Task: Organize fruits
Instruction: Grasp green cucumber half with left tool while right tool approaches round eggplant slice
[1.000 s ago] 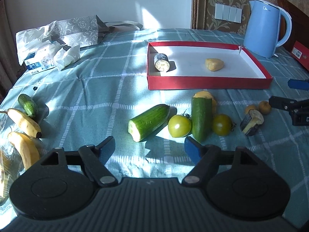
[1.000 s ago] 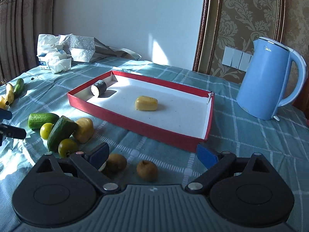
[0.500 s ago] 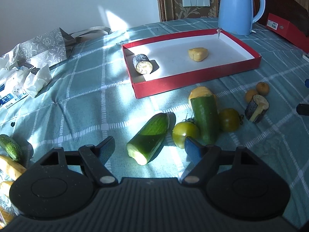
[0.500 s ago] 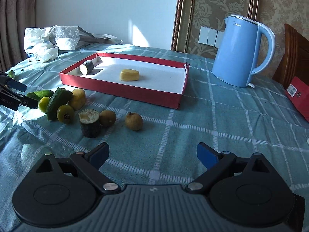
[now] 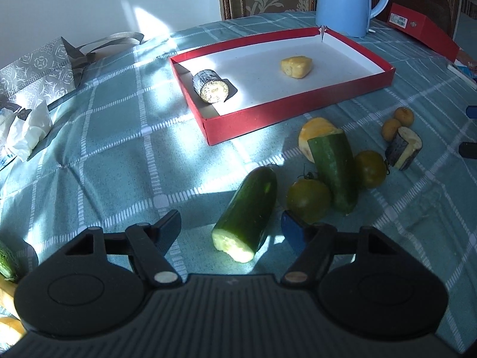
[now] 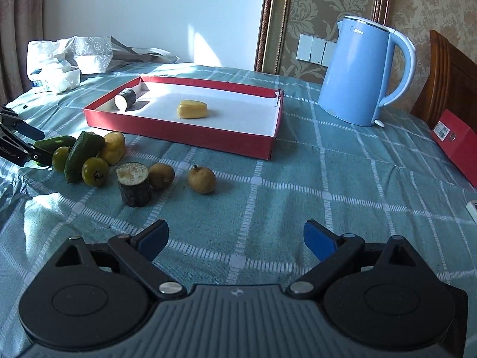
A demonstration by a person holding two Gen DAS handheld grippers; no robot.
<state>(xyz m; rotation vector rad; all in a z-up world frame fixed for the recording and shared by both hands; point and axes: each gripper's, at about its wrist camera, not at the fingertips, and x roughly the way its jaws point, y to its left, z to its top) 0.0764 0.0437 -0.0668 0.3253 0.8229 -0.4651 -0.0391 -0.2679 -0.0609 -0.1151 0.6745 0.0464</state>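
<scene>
A cut cucumber piece (image 5: 247, 208) lies on the teal cloth with its cut end between the fingers of my left gripper (image 5: 231, 228). The jaws are closing, and a gap shows on both sides. Beside it lie a second cucumber piece (image 5: 334, 170), two green tomatoes (image 5: 308, 198), a yellow chunk (image 5: 316, 128), an eggplant stub (image 5: 404, 147) and two small brown fruits (image 5: 404, 115). The red tray (image 5: 298, 110) holds an eggplant piece (image 5: 211, 86) and a yellow chunk (image 5: 296, 67). My right gripper (image 6: 235, 237) hangs open over bare cloth, short of the brown fruits (image 6: 201, 179).
A blue kettle (image 6: 363, 71) stands behind the tray's right end. A red box (image 6: 456, 146) and a wooden chair are at the far right. A patterned bag (image 5: 35, 71) and tissues lie at the back left. A small cucumber (image 5: 7, 264) and bananas sit at the left edge.
My left gripper has come forward and down to the cut cucumber, whose end now lies between narrower jaws. My right gripper drew back from the fruits, then held still.
</scene>
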